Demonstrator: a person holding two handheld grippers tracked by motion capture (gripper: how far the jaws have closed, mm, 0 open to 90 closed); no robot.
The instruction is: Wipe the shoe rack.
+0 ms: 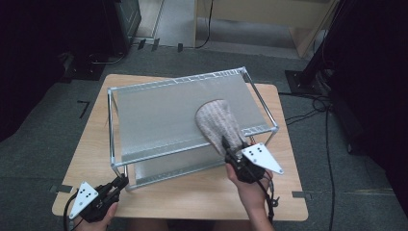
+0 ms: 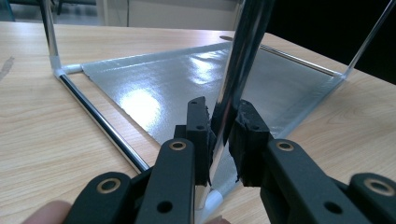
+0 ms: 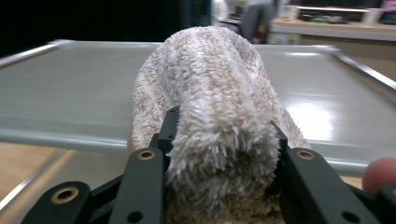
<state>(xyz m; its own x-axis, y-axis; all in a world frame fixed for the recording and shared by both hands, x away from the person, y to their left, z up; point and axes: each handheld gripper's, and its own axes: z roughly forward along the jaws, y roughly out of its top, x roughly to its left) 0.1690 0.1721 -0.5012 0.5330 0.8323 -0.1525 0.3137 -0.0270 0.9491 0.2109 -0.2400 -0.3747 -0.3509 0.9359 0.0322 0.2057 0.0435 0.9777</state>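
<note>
Right gripper (image 3: 219,140) jaws are closed on the near end of a fluffy beige cloth (image 3: 210,93), which lies on the top shelf (image 1: 163,115) of the metal rack (image 1: 111,130). Left gripper (image 2: 223,135) jaws clamp the rack's front leg (image 2: 240,65) — bracing it on the worktop (image 1: 202,195). Judgement: cloth gripped, frame steadied; the wipe itself is largely outstanding.

No readable text or labels
</note>
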